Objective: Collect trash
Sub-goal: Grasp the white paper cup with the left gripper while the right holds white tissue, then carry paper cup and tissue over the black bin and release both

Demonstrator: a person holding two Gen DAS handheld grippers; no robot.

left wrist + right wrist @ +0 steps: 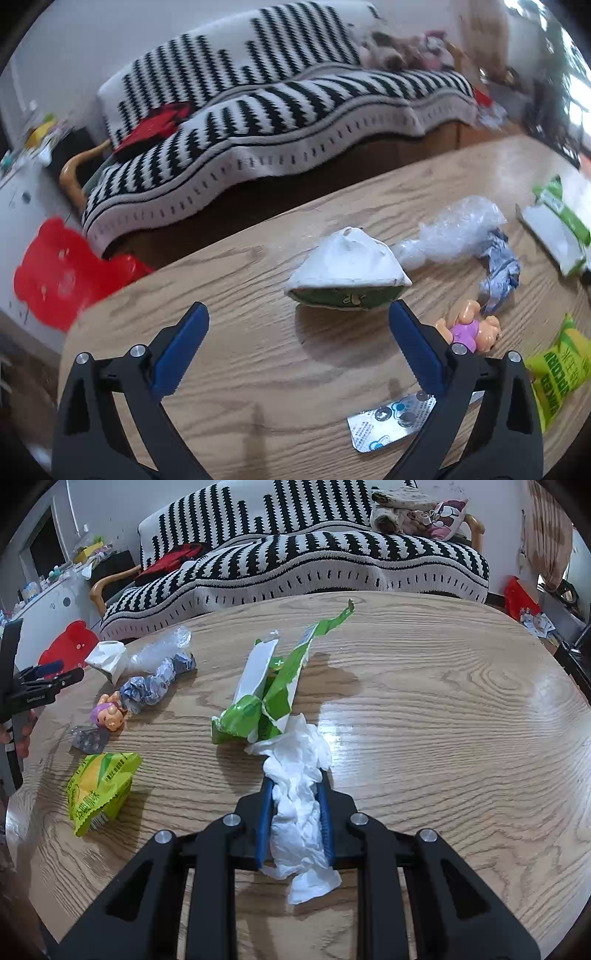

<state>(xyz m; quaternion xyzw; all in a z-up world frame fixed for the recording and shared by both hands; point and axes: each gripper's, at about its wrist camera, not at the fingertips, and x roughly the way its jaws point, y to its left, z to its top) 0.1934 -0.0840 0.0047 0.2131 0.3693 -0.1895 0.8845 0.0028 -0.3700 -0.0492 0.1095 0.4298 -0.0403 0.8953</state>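
Observation:
My left gripper [297, 314] is open just short of a crushed white paper cup [347, 267] lying on its side on the wooden table [258, 369]. Behind the cup lie a clear plastic bag [450, 229] and a crumpled grey-blue wrapper [498, 273]. A foil blister pack [391, 421] lies under the right finger. My right gripper [295, 779] is shut on a crumpled white tissue [299, 812] above the table [443, 738]. A torn green-and-white wrapper [273, 690] lies just beyond it. A yellow-green snack bag [99, 790] lies at the left.
A small pig toy [476, 332] [109, 714] lies among the trash. A striped sofa [295, 554] stands behind the table. A red stool [59, 273] stands on the floor to the left. The table's near left edge is close to my left gripper.

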